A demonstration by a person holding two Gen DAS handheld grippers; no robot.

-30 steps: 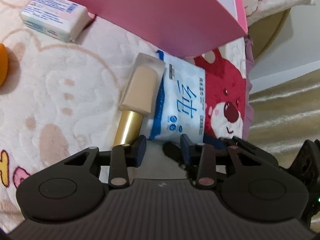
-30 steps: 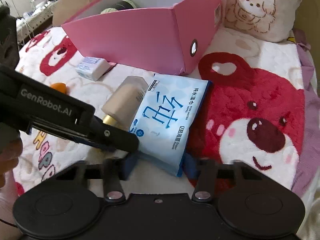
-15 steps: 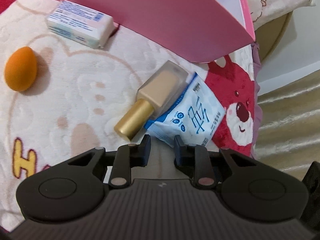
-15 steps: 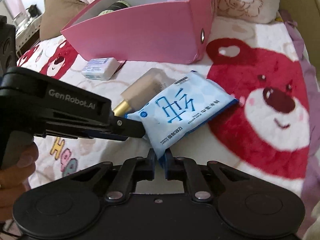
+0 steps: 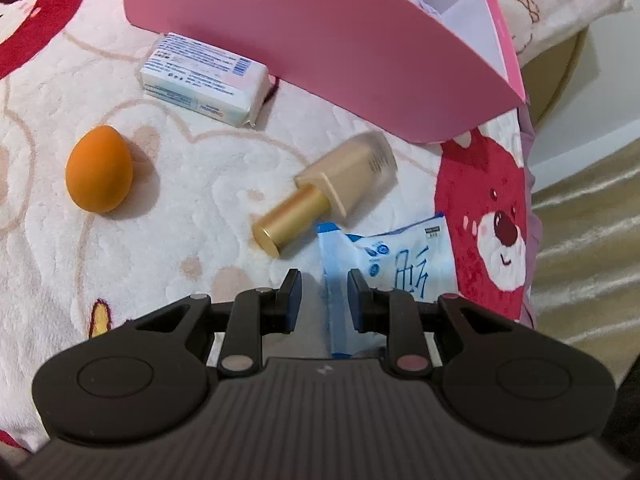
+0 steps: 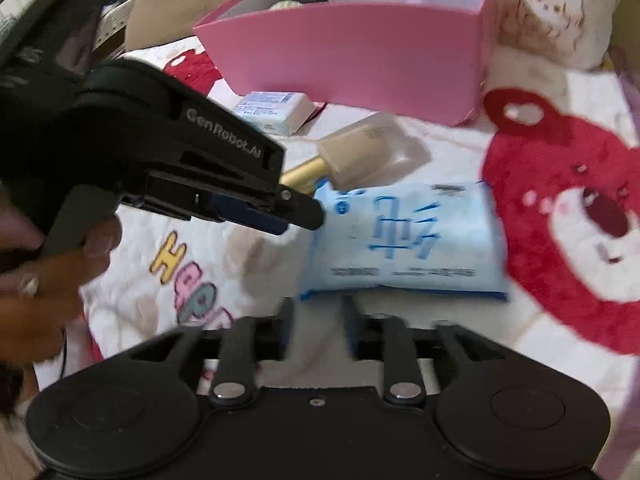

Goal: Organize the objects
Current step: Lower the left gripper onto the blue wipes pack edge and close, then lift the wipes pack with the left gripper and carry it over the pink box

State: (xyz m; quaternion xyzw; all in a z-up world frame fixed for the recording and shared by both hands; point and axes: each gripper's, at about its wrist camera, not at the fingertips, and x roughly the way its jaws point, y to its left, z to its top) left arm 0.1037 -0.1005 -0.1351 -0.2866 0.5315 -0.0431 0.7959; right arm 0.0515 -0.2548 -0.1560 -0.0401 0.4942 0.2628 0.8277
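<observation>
Blue-white wipes pack (image 6: 404, 236) lies flat on bed blanket, near right of tipped foundation bottle (image 5: 332, 192); pink box (image 5: 320, 40) stands beyond.

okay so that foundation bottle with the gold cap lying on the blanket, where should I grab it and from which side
Probably pinch the gold cap, across its width. The foundation bottle lies flat on the blanket, cap end pointing toward the open left gripper, so come in from that side. The cap is narrow and round; the square body looks wider and slicker. The wipes pack lies close to the cap's right.
</observation>
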